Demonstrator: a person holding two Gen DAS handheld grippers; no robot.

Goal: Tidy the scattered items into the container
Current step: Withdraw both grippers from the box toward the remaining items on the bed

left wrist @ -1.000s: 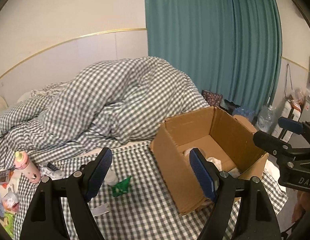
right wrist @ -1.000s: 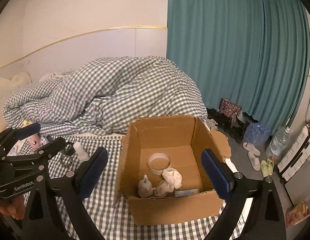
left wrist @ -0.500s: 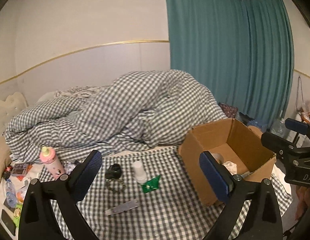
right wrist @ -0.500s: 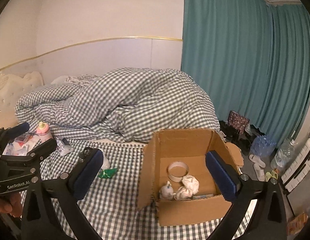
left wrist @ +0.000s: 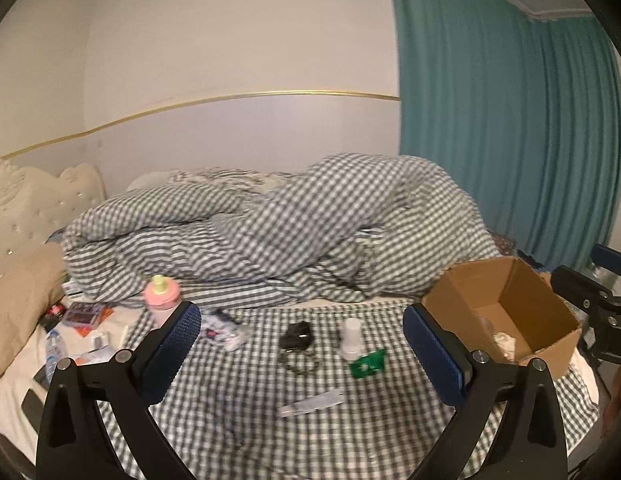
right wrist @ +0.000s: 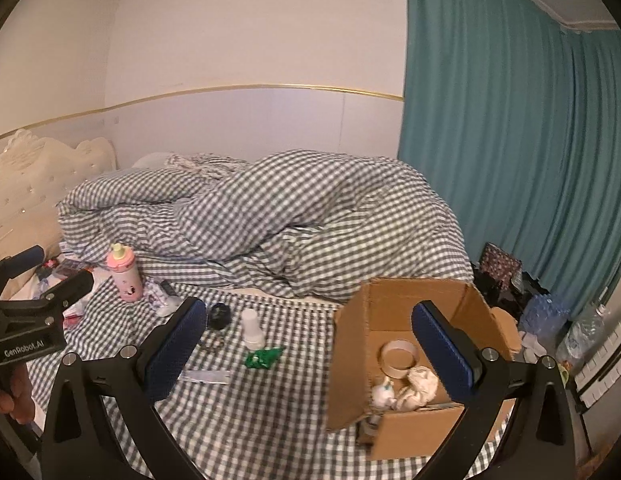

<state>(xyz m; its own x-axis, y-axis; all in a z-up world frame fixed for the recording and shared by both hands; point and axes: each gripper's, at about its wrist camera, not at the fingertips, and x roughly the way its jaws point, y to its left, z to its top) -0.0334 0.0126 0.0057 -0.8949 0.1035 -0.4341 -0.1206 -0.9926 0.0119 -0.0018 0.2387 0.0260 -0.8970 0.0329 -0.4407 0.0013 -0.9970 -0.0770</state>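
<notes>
Cardboard is sliding off to the right in both views now: a moment ago the cardboard box (right wrist: 414, 364) was filling the middle, and now you are seeing the small things on the checked bed (left wrist: 246, 432) instead. Your left gripper (left wrist: 302, 356) was opening, and its fingers are now standing wide apart with nothing between them. Your right gripper (right wrist: 306, 350) is also wide apart and holding nothing. So it looks like you are going for the next thing. The white bottle (left wrist: 351, 338), green packet (left wrist: 366, 364) and black thing (left wrist: 296, 335) are lying near the box. Both grippers are pointing a little downward.
</notes>
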